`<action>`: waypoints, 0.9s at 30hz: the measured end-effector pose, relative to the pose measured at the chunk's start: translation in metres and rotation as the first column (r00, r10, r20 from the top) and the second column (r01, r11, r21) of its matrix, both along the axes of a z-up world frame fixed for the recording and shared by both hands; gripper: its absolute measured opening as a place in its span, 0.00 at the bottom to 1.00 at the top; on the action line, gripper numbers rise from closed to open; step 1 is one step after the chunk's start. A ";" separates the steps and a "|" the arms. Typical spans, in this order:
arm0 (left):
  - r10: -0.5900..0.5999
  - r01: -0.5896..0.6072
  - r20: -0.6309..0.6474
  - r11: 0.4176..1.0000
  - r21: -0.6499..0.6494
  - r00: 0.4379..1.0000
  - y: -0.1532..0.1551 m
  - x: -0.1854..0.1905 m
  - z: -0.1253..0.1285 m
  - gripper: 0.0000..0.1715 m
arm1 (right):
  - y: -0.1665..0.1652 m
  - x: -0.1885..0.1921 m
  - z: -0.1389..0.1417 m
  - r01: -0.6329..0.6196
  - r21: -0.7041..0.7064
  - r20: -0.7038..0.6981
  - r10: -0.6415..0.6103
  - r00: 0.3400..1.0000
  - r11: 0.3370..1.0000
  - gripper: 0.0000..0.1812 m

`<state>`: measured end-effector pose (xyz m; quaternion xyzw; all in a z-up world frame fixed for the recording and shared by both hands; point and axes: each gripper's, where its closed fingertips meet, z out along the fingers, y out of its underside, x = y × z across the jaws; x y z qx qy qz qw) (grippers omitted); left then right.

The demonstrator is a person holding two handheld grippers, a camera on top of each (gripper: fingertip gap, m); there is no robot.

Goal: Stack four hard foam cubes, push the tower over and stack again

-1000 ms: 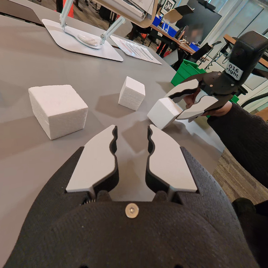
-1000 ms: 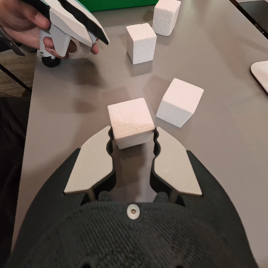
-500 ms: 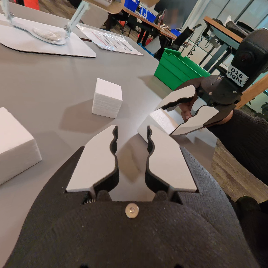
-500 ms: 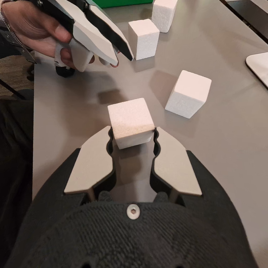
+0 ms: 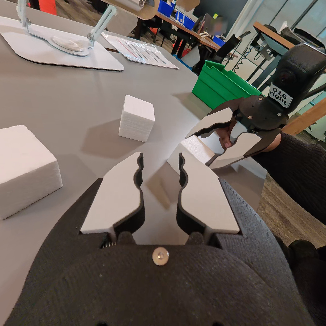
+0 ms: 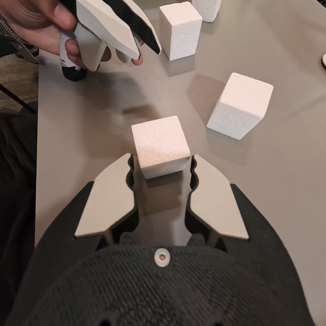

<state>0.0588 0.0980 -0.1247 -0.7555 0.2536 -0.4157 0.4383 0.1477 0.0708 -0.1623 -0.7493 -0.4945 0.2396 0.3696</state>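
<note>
Right claw is down low over the grey bench, its two white fingers set either side of a small white foam cube. The cube's near end sits between the fingertips; slim gaps show on both sides, so whether the pads actually press it I cannot tell. The cube looks to be resting on the bench, near its edge.

Left claw hangs just above the bench with a moderate gap between its fingers and nothing in it. Right ahead of its right fingertip sits that same small cube, and the right claw reaches in from the far side, a hand wrapped on its handle.

From the right wrist view, the left claw hovers up at top left, held in a hand.

Around them: a second white foam cube off to the right, a third white foam block farther back, and a fourth white foam block at the top edge. A green plastic bin sits beyond the bench.
</note>
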 end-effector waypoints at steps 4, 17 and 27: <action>-0.003 0.003 0.002 1.000 -0.002 1.000 0.000 0.001 0.000 0.23 | 0.000 0.001 0.002 0.003 -0.004 -0.012 -0.003 1.000 1.000 0.36; -0.005 0.005 -0.001 1.000 -0.004 1.000 0.000 0.002 -0.001 0.23 | 0.003 0.007 0.001 0.017 0.005 0.006 -0.017 1.000 1.000 0.35; -0.004 0.004 0.000 1.000 -0.006 1.000 0.000 0.001 -0.001 0.23 | 0.003 0.019 0.013 0.007 0.012 -0.013 -0.007 1.000 1.000 0.40</action>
